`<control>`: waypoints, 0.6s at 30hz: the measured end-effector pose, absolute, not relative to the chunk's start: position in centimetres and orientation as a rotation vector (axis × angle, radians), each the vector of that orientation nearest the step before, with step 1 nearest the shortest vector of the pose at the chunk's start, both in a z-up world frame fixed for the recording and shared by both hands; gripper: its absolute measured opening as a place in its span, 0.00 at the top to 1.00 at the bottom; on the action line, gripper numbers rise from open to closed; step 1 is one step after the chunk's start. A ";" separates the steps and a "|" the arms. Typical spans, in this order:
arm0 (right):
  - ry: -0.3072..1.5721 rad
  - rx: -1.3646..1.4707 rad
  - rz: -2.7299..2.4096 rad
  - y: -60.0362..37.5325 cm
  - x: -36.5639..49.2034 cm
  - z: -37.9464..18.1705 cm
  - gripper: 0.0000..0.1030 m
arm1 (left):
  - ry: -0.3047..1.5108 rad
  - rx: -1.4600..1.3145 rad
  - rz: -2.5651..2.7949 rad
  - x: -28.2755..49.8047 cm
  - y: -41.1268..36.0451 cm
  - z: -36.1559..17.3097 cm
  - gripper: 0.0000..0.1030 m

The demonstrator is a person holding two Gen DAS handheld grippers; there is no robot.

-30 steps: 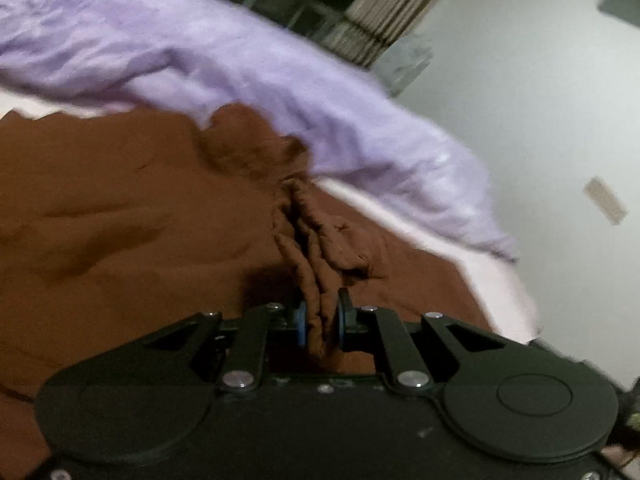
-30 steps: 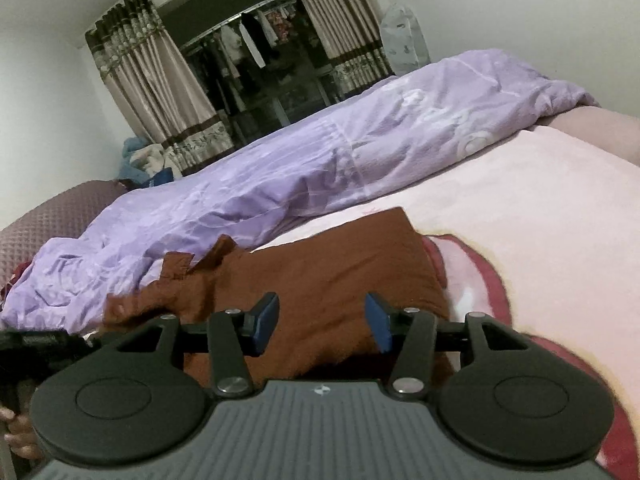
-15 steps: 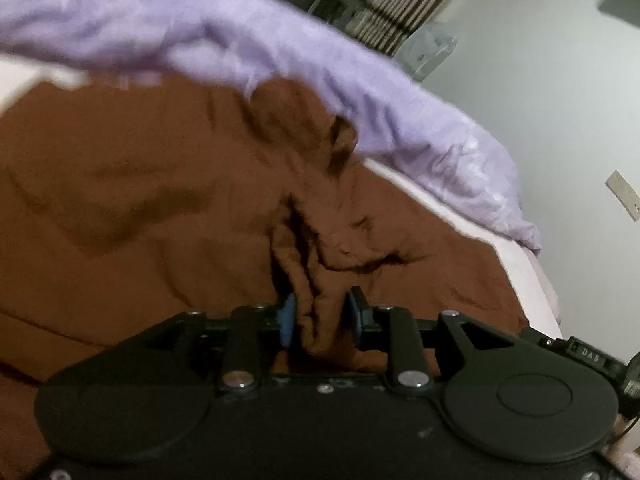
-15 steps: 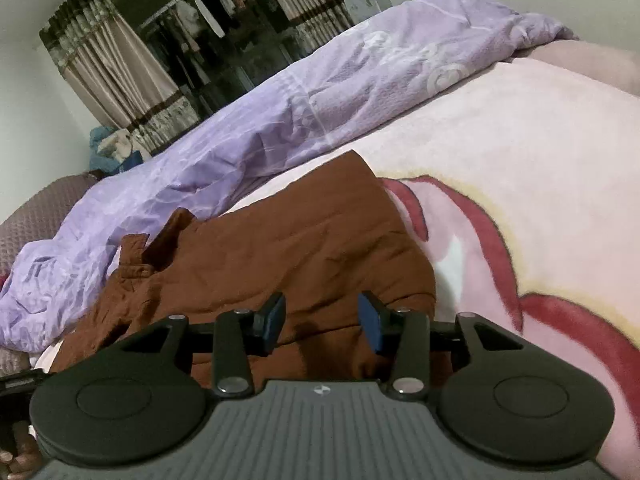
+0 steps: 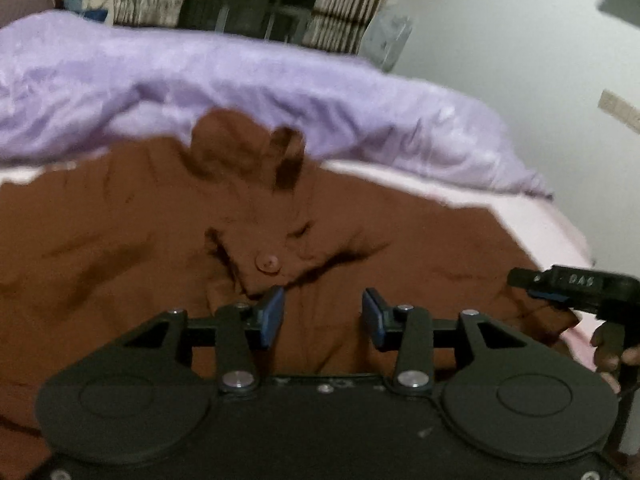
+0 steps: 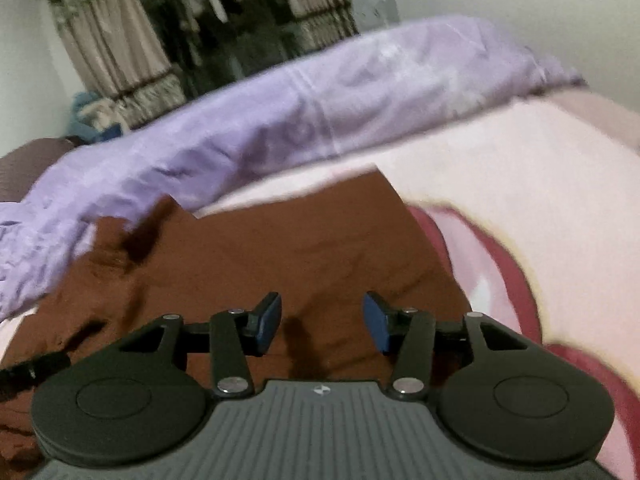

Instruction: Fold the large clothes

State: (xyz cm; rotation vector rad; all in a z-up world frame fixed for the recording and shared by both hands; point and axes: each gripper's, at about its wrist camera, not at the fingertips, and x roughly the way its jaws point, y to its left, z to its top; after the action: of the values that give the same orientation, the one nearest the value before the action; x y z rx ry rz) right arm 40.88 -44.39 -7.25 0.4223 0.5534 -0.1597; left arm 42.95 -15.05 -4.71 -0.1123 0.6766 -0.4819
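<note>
A large brown garment (image 5: 120, 220) lies spread on the pink bed, with a rumpled fold and a pale button (image 5: 267, 262) near its middle. My left gripper (image 5: 322, 316) is open and empty just above the cloth, close to that fold. In the right wrist view the same brown garment (image 6: 280, 248) lies flat with a straight far edge. My right gripper (image 6: 322, 322) is open and empty over its near part. The right gripper's body also shows at the right edge of the left wrist view (image 5: 576, 284).
A lilac quilt (image 5: 240, 92) lies bunched along the far side of the bed, also in the right wrist view (image 6: 280, 120). The pink blanket (image 6: 520, 208) with a dark red pattern spreads to the right. Curtains and a wardrobe (image 6: 224, 32) stand behind; a white wall is at right.
My left gripper opened and let go of the bunched brown cloth, which now lies on the garment. My right gripper, open throughout, moved closer over the garment.
</note>
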 end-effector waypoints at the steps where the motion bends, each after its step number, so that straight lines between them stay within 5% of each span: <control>1: 0.564 0.442 -0.157 -44.8 41.0 -7.9 0.47 | 0.685 -0.113 -0.485 43.4 -15.1 -5.5 0.59; 18: 0.419 0.240 -0.164 -42.4 34.3 -4.9 0.39 | 0.610 -0.164 -0.503 39.1 -11.0 -3.6 0.49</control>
State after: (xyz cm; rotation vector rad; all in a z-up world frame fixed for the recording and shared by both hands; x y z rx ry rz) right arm 34.30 -42.40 -4.89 0.2404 0.4186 -0.1637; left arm 39.05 -11.02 -3.63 -0.1642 0.6098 -0.5034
